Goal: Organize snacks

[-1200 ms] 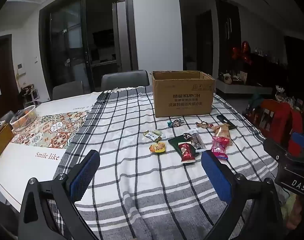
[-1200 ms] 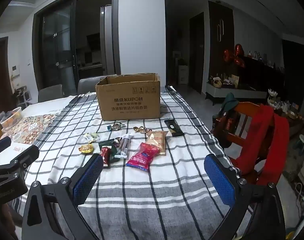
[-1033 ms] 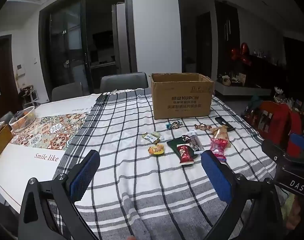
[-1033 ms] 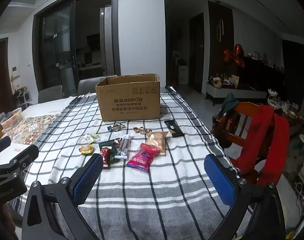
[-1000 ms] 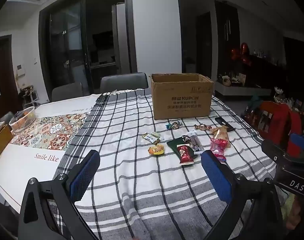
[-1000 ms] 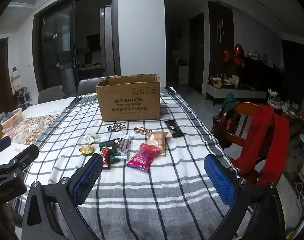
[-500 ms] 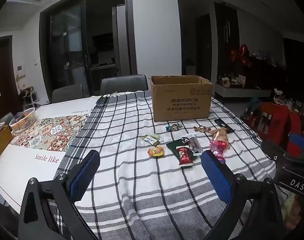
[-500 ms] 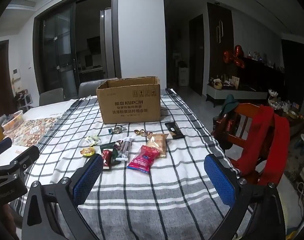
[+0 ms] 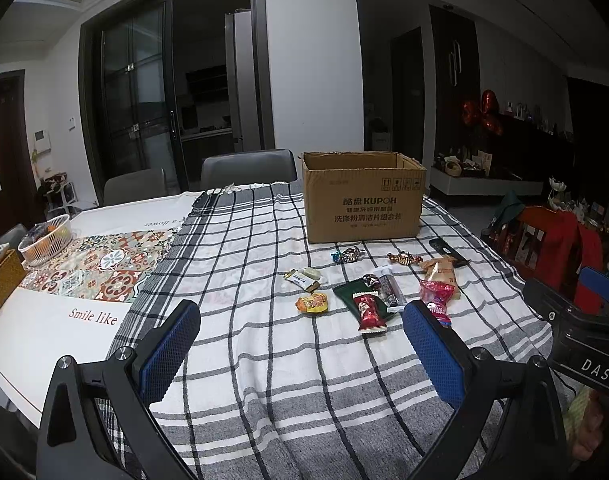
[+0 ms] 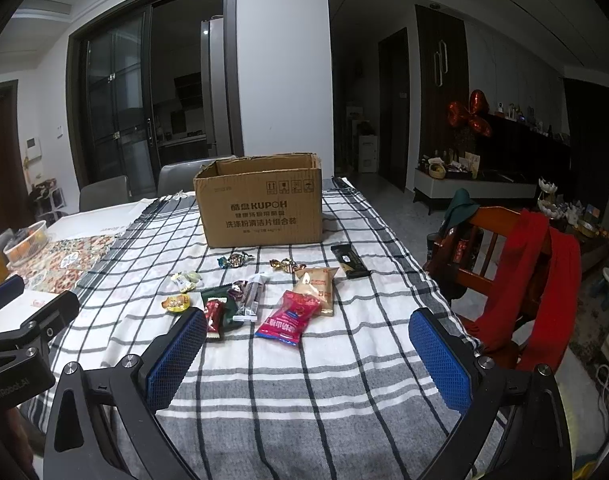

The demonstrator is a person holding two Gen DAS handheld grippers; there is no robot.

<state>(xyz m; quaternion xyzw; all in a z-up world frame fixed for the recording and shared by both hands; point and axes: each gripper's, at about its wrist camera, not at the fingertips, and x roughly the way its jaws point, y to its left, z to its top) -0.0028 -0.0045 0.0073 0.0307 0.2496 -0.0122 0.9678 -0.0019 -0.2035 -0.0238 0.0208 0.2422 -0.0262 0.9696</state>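
Two sets of black tongs with blue textured pads hover above a bench covered by a black, white and grey checked cloth [image 9: 240,264]. The left tongs [image 9: 300,344] have their jaws spread wide apart, holding nothing; the right tongs [image 10: 307,350] are likewise spread wide and empty.

From left to right on the bench: a white wire basket [image 9: 44,238] at the far left edge, a strip of patterned tile-print mat [image 9: 100,264], then a loose cluster of wrapped snacks lying on the cloth. The cluster includes a small orange sweet [image 10: 176,303], a red wrapped bar [image 10: 213,317] on a dark green packet [image 10: 220,296], a bright pink snack bag [image 10: 290,316], a tan snack pouch [image 10: 318,284] and a black wrapped bar [image 10: 349,261]. Behind the snacks stands an open brown cardboard box [image 10: 260,210]. A wooden chair draped in red cloth [image 10: 536,264] sits to the right.
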